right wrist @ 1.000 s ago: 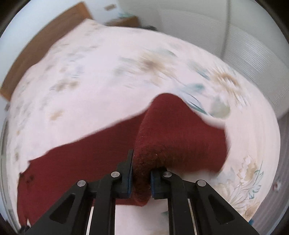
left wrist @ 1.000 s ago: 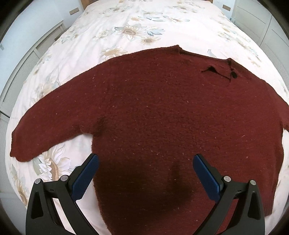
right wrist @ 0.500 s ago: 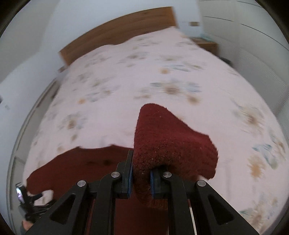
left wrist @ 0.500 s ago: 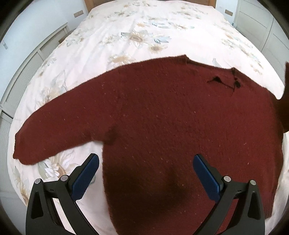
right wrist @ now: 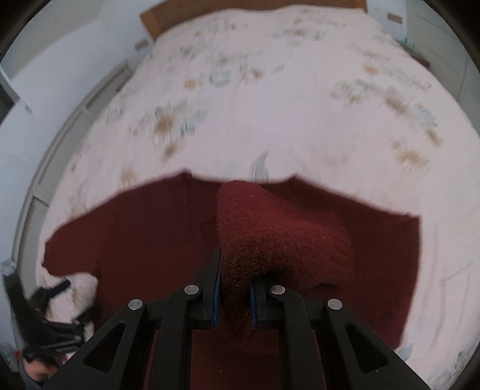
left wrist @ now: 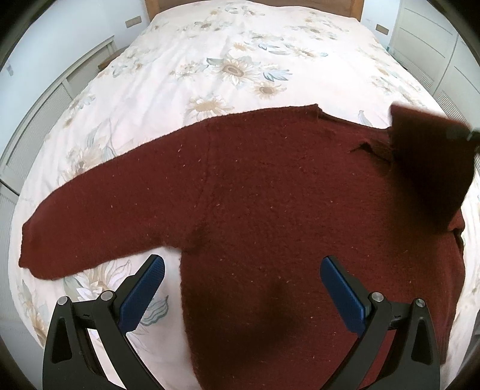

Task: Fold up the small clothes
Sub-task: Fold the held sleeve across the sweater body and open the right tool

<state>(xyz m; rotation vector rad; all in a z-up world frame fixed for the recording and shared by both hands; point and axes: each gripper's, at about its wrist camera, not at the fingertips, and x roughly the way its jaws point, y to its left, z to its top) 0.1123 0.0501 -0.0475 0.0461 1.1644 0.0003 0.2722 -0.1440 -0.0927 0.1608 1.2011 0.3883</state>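
Hovering low over sweater (left wrist: 270,195) hem: left gripper (left wrist: 241,288), fingers spread wide, holding nothing. Right gripper (right wrist: 234,295) raised above sweater body, fingers clamped on sleeve (right wrist: 279,231); bed (left wrist: 240,54) beneath.

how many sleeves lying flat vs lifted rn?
2 sleeves: one flat on the bed, stretched out left; the other lifted, pinched in the right gripper over the sweater body. None hidden.

floral bedspread (left wrist: 186,99), wooden headboard (right wrist: 156,18)
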